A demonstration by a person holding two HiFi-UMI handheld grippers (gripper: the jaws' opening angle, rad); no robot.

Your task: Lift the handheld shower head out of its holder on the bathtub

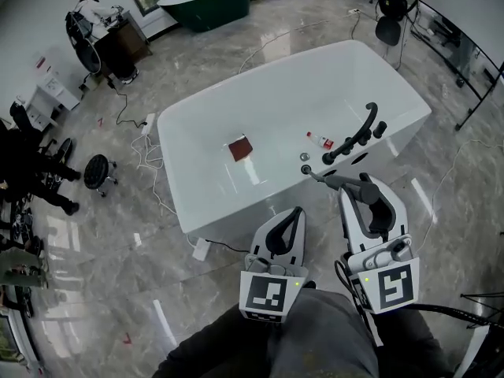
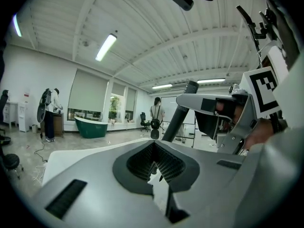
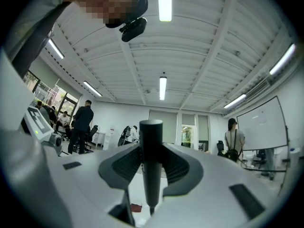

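While the left gripper [image 1: 289, 219] hangs over the floor just near of the white bathtub [image 1: 197, 132] with its two jaws pressed together on nothing, the right gripper [image 1: 353, 187] is doing the actual work. Its jaws are pinched on the one handheld shower head [image 1: 321, 176], a dark grey stick that reaches out over the tub's near right rim. In the right gripper view it stands straight up between the pads. I can't tell whether its far tip is touching the rim.

One curved black spout [image 1: 358, 131] sits on the right rim, just far of the shower head. Inside the tub I count one small bottle [image 1: 319, 140] with a red label, one red-brown square thing [image 1: 240, 148] (no idea what it is) and one round drain [image 1: 304, 157]. So that's two tubs total, since one green bathtub [image 1: 206, 5] sits at the far end of the room.
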